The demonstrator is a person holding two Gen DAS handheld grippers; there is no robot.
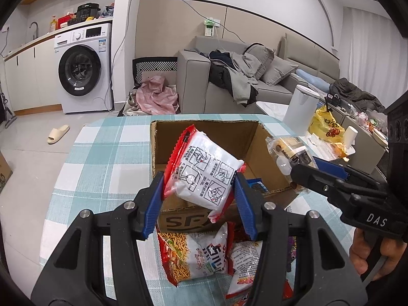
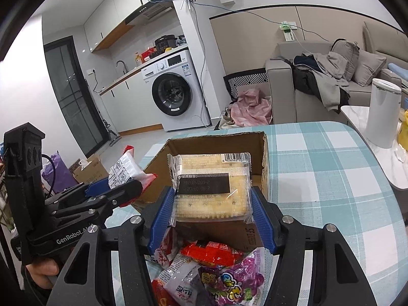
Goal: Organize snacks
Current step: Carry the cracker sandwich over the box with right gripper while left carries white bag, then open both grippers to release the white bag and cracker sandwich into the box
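While left fingers [image 1: 199, 191] pinch noodles [image 1: 204, 170], right fingers [image 2: 213, 213] grip "HN20260109-2" biscuits [image 2: 211, 186].

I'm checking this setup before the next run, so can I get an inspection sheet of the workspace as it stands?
Surface: table under a teal checked cloth.
Job's things: open cardboard box, a blue item inside; noodle packet in the left claw; cracker pack in the right claw; snack pile in front of the box.
Clutter: white canister and yellow bag on the side table.
Grippers: left claw shut on the noodle packet; right claw shut on the cracker pack; both near the box.
Cables: blue cable strung along the wall.
Surroundings: washer, sofa with clothes, slipper on the floor.
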